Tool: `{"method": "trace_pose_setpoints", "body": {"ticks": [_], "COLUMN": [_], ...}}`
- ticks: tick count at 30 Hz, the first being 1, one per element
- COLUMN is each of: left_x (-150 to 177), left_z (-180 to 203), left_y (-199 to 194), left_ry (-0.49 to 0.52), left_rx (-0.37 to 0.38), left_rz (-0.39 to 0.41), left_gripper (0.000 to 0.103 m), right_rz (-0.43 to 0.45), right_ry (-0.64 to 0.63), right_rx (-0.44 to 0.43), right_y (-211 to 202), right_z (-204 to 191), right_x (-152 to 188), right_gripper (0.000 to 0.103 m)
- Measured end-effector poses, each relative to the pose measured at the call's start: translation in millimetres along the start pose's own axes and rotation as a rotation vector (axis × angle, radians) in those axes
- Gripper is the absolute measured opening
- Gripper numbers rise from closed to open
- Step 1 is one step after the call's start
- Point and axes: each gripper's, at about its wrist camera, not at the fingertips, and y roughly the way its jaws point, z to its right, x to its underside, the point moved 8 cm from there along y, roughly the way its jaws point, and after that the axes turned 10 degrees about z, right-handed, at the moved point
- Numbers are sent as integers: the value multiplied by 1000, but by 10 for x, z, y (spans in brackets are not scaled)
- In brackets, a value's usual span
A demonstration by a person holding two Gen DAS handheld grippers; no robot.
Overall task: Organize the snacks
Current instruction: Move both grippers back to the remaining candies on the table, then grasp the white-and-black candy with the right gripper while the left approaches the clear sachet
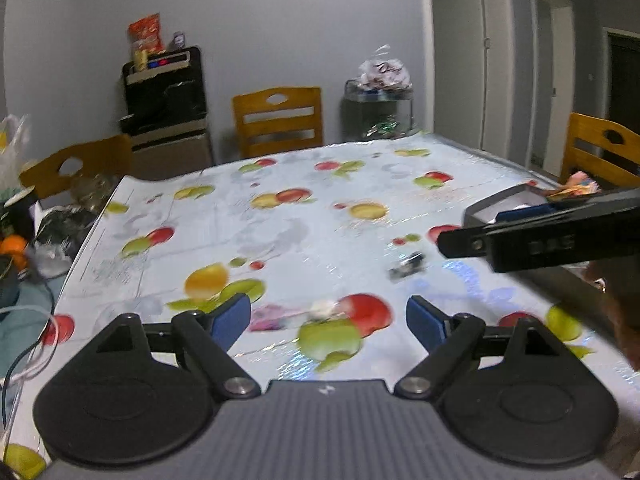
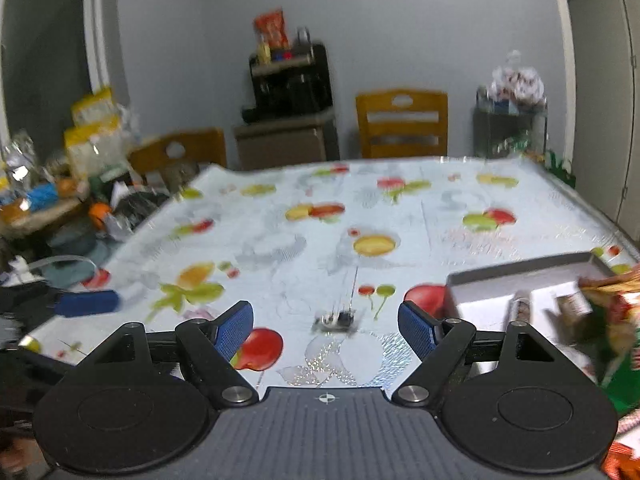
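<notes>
Surface [image 1: 288, 216] fills the middle of both views: flat, covered in a glossy pale cloth printed with apples, pears and cherries, creased and reflective near the lower centre.

Behind it, against a plain grey wall: two wooden chairs with slatted backs and cut-out handles, one at upper centre of the left wrist view [image 1: 278, 120], another at the left edge [image 1: 76, 164]. Between them a black appliance [image 1: 164, 92] on a beige cabinet, with an orange snack bag [image 1: 146, 34] on top. A wire rack [image 1: 378, 112] at upper right carries a crinkled clear bag.

Cluttered heap [image 2: 60, 184] off the surface's left edge in the right wrist view: yellow packs, foil, something orange and round; too blurred to sort.

Grey tray [image 2: 520, 280], shallow, rectangular, with a raised rim, sits at the right of the surface. Snack packets [image 2: 612, 320] in red, green and orange foil crowd its right end and the frame's lower right; smeared by motion.

Small dark wrapped sweet [image 2: 336, 318] lies alone on the cloth at centre, just left of the tray, ahead of the right claw [image 2: 326, 322]. A pinkish-white wrapper [image 1: 304, 312] lies ahead of the left claw [image 1: 328, 316], blurred.

Both claws: blue ribbed pads spread wide, nothing between them. The right claw's black finger cuts across the tray in the left wrist view.
</notes>
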Motion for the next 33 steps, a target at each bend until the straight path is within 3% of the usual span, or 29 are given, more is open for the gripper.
{"method": "trace_pose_setpoints", "body": {"ticks": [8, 16, 17, 21, 33], "left_x": [194, 206, 204, 209, 164], "left_z": [-253, -326, -310, -290, -70], "left_y": [185, 491, 548, 763, 1084], "left_ry": [-39, -66, -66, -109, -52], "left_rx": [-41, -33, -24, 2, 9], "left_rz": [-45, -64, -69, -93, -74], "left_gripper": [86, 86, 86, 86, 86], "right_rz": [-128, -122, -120, -104, -106], "right_ry": [6, -9, -18, -67, 6], "right_rx": [54, 76, 80, 85, 84], "right_y": [621, 845, 862, 875, 608], "right_z": [-2, -53, -65, -104, 52], "right_x": [308, 283, 282, 282, 338], "right_gripper": [71, 67, 65, 39, 33]}}
